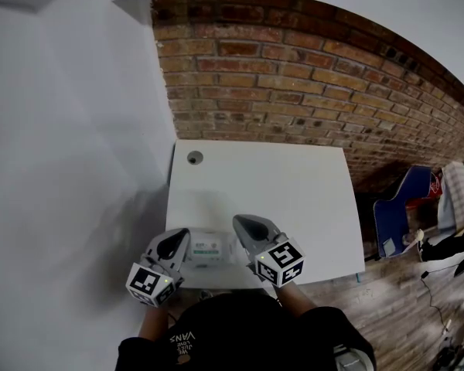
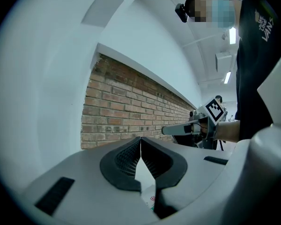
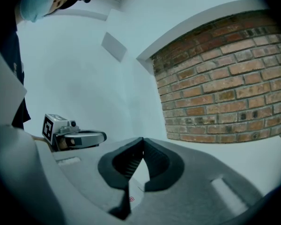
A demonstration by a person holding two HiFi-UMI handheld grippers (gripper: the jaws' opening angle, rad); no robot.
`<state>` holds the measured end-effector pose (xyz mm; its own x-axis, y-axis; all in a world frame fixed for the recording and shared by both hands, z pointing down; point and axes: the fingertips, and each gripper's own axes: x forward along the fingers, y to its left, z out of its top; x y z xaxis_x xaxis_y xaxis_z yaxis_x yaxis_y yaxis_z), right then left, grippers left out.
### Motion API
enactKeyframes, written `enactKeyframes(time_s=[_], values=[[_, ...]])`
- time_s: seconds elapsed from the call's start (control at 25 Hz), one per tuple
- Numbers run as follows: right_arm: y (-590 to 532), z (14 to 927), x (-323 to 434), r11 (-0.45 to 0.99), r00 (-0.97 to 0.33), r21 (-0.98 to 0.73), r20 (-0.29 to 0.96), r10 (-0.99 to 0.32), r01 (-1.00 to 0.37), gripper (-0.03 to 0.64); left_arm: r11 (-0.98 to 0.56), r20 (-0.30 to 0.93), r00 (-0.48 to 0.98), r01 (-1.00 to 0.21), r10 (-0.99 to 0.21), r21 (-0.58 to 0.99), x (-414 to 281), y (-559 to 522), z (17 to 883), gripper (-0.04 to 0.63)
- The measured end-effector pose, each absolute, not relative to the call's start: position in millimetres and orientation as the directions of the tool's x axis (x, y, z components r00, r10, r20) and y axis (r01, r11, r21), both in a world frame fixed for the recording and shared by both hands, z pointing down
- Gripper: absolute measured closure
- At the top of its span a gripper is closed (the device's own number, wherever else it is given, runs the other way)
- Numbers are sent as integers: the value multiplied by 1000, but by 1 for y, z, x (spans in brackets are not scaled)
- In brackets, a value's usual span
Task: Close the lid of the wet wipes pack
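Now approach step: wet wipes pack [image 1: 208,249] at 6 o'clock of table [image 1: 278,192]; left hand-held gripper [image 1: 173,246] at its 9 o'clock, right hand-held gripper [image 1: 248,227] at 3 o'clock, both closed on nothing. Next, probably: press lid down.

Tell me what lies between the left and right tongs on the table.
The wet wipes pack lies between the left tongs and the right tongs, near the front edge of the white table. The head view shows it.
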<state>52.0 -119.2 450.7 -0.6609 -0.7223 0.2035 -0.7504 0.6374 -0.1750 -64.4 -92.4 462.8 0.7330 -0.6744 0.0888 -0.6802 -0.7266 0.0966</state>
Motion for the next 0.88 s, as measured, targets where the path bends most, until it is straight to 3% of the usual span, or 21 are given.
enactKeyframes(time_s=[0.4,0.88], values=[[-127,417,49,642,-662,-166,117,-740,-748,620,-703,46,710,-702,-702,115,-71,-98,419,595],[-127,413,48,620,-637,-156,114,-762,-769,620,-711,-16,713,-698,-701,79,-80,-97,413,595]])
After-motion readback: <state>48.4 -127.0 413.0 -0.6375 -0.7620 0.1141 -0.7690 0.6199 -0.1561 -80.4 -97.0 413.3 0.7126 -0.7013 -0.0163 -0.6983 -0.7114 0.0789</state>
